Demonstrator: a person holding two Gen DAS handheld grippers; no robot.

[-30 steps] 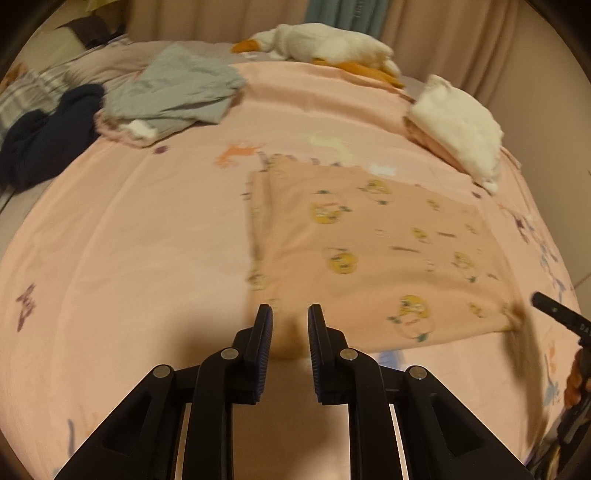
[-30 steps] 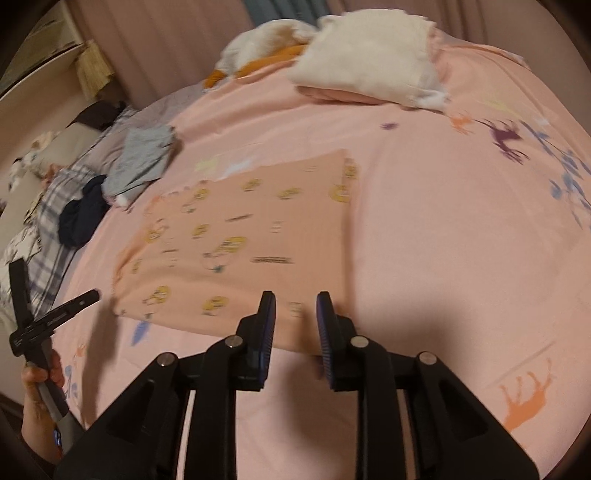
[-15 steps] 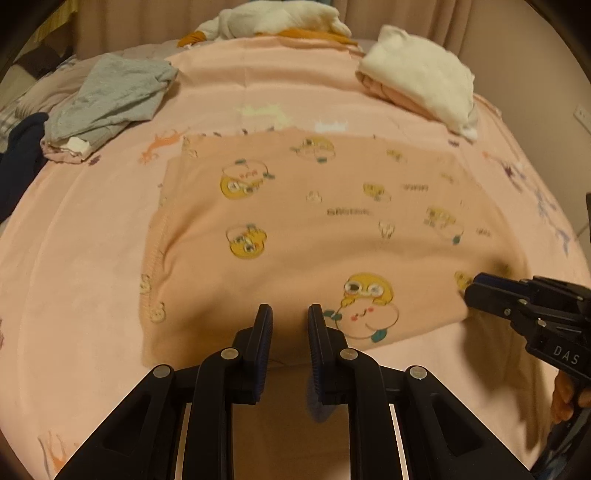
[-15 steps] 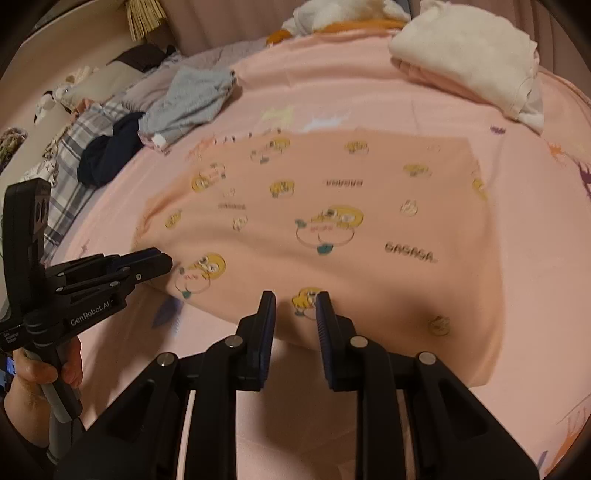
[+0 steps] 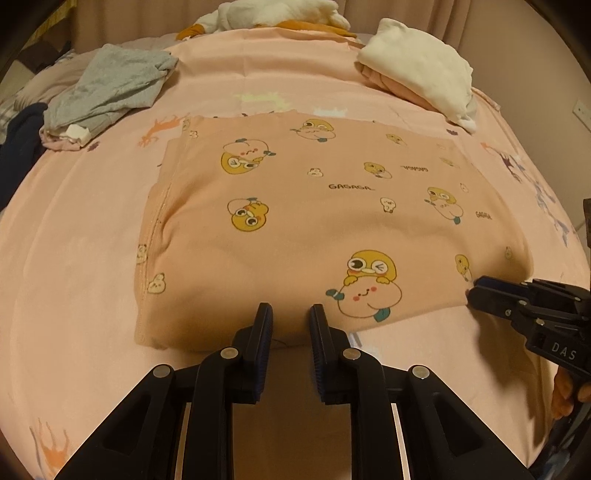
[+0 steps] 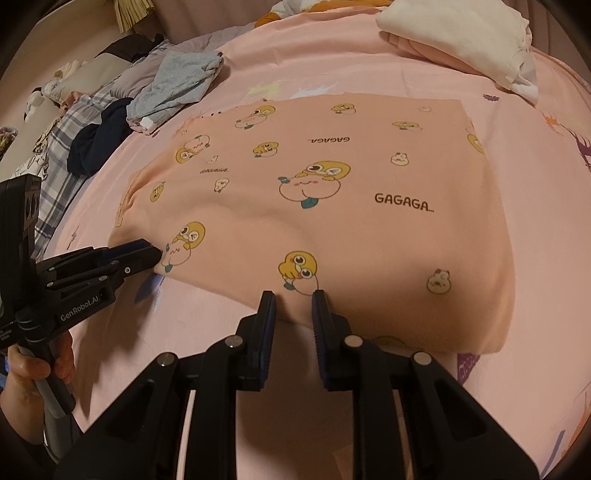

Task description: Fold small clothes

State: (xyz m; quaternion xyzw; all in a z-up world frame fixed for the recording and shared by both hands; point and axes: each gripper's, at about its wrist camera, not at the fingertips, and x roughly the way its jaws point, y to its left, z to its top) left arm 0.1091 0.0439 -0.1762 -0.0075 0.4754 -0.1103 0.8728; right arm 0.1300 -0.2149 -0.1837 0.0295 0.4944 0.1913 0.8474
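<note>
At the far left of the bed (image 5: 92, 258), a dark navy garment (image 5: 18, 147) lay bunched beside a crumpled grey garment (image 5: 110, 85), both well apart from the piece being worked on. In the right wrist view a plaid cloth (image 6: 55, 147) showed beyond them at the bed's edge.

The peach printed garment (image 5: 314, 206), patterned with yellow cartoon ducks and the word GAGAGA, lay flat in the middle of the pink sheet, its near edge toward both cameras.

The left tongs (image 5: 291, 314) pointed down at that near edge, towards its left end. Their jaws stood narrow with a small gap, the tips at the hem; whether the pads pressed the cloth I could not tell, and no fabric showed between them. In the right wrist view the same left tongs' tips touched the garment's near left edge, and a hand (image 6: 26, 373) held the handle.

The right tongs (image 6: 293, 304) sat further right along the same near edge, jaws narrow and having just closed a little, with the tips at the hem and nothing visibly pinched.

At the far right, a folded white and pink pile (image 5: 417, 70) rested near the head of the bed, beside a white and orange plush toy (image 5: 280, 14).
</note>
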